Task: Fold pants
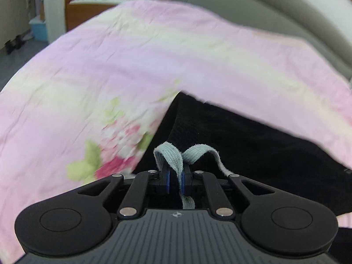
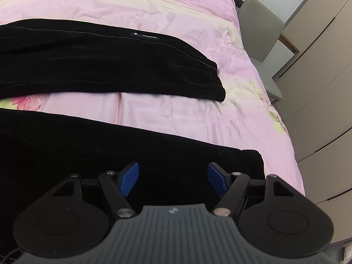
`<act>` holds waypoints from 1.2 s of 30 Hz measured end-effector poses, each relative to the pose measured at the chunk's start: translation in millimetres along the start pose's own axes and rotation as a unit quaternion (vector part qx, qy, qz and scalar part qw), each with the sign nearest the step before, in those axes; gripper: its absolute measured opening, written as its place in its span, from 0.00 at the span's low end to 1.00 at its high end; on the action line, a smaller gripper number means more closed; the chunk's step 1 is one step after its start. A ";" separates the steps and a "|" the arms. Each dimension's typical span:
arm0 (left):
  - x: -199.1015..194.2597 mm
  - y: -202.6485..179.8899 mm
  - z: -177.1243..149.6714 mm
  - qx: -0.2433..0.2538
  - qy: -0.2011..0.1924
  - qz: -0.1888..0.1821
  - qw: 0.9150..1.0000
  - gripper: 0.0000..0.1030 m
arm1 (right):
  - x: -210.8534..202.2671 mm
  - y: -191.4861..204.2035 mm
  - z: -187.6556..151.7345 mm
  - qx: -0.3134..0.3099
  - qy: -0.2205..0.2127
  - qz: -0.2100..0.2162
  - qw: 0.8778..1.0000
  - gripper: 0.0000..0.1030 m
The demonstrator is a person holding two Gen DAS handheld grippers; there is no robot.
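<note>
Black pants lie spread on the bed, both legs running left to right with a strip of bedspread between them. My right gripper stands open just over the hem end of the near leg, blue pads wide apart with nothing pinched. In the left wrist view, the waist end of the pants lies on the bed. My left gripper is shut on the pale grey-green drawstring, which loops out past the fingertips and trails back between the pads.
A pink floral bedspread covers the bed. A grey chair and beige wardrobe doors stand off the bed's right side. Beyond the bed are a padded grey headboard, a wooden cabinet and a blue box on the floor.
</note>
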State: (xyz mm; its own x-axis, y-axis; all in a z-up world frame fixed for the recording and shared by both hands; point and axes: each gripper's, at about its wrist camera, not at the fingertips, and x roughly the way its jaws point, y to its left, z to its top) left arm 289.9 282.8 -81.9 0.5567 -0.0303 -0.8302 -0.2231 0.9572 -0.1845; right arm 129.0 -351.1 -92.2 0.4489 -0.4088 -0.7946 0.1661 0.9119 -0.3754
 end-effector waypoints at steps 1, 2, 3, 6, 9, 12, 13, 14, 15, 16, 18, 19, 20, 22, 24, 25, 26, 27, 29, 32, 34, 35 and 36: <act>11.8 5.7 -3.0 -0.001 0.013 0.013 1.000 0.11 | -1.6 -3.2 -1.2 0.001 -0.002 0.003 1.000 0.67; 25.1 12.4 -7.1 -0.011 0.028 0.023 0.999 0.11 | -3.0 -6.5 -2.8 0.002 -0.003 0.004 1.000 0.68; 35.4 23.9 -15.4 -0.018 0.040 0.031 0.999 0.11 | -3.7 -10.8 -4.3 0.004 -0.003 0.004 1.000 0.68; 61.1 34.5 -33.6 -0.035 0.049 0.051 0.997 0.14 | -2.6 -27.5 -9.5 0.010 0.006 0.008 1.000 0.68; 71.5 21.7 -34.7 -0.003 0.045 0.083 0.996 0.17 | 1.3 -49.1 -14.0 0.025 0.018 0.014 0.999 0.74; 67.8 20.8 -28.8 0.012 0.063 0.091 0.994 0.28 | 9.0 -71.6 -19.8 0.052 0.038 0.024 0.998 0.74; 64.7 21.6 -26.2 0.018 0.069 0.087 0.994 0.32 | 13.0 -78.7 -21.9 0.063 0.045 0.025 0.997 0.74; 59.4 21.8 -24.2 0.025 0.071 0.088 0.993 0.40 | 17.0 -85.3 -23.1 0.076 0.052 0.029 0.995 0.74; 52.0 19.5 -23.0 0.034 0.071 0.095 0.992 0.46 | 20.6 -91.2 -23.4 0.090 0.057 0.035 0.994 0.74; 45.6 18.1 -23.1 0.046 0.064 0.100 0.992 0.54 | 23.9 -96.4 -22.7 0.103 0.061 0.041 0.992 0.74; 31.0 18.2 -21.5 0.052 0.043 0.095 0.993 0.64 | 28.1 -101.9 -16.7 0.119 0.060 0.054 0.990 0.74; 24.7 19.3 -17.1 0.043 0.037 0.083 0.995 0.66 | 30.4 -103.0 -12.3 0.120 0.057 0.060 0.989 0.74; 19.4 19.8 -13.2 0.032 0.031 0.067 0.997 0.66 | 33.4 -102.9 -5.0 0.119 0.054 0.067 0.989 0.74; 15.1 15.0 -3.5 0.010 0.016 0.037 0.999 0.66 | 41.3 -101.0 9.6 0.118 0.049 0.075 0.989 0.74; 18.3 0.5 3.5 0.006 0.002 0.022 1.000 0.66 | 53.2 -99.6 25.2 0.118 0.047 0.080 0.989 0.74; 21.2 -5.7 9.5 0.009 -0.005 0.021 1.000 0.67 | 60.8 -99.0 34.6 0.120 0.047 0.081 0.988 0.74; 26.4 -11.8 15.8 0.012 -0.012 0.025 1.000 0.67 | 68.1 -99.3 43.4 0.123 0.046 0.082 0.988 0.74; 32.9 -16.9 21.9 0.014 -0.015 0.026 0.999 0.68 | 75.4 -100.3 52.6 0.126 0.044 0.084 0.987 0.74; 50.2 -24.2 33.2 0.016 -0.021 0.035 0.999 0.68 | 89.6 -104.7 71.9 0.140 0.040 0.092 0.985 0.74; 79.2 -25.4 46.1 0.011 -0.016 0.039 0.999 0.68 | 109.6 -111.6 97.5 0.159 0.037 0.111 0.980 0.74; 102.2 -22.4 50.5 0.015 -0.007 0.048 0.999 0.68 | 124.1 -115.0 112.2 0.170 0.039 0.119 0.977 0.75; 110.2 -20.9 52.6 0.011 -0.005 0.053 0.999 0.68 | 130.9 -116.0 118.5 0.175 0.041 0.120 0.976 0.75; 117.0 -18.7 53.4 0.004 -0.002 0.053 0.999 0.68 | 137.8 -117.1 123.8 0.181 0.044 0.120 0.975 0.75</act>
State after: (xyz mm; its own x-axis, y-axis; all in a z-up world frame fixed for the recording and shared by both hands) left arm 402.0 276.8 -147.5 0.5330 0.0720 -0.8430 -0.2737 0.9575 -0.0913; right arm 280.1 -509.7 -98.7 0.4391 -0.1688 -0.8824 0.3710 0.9286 0.0070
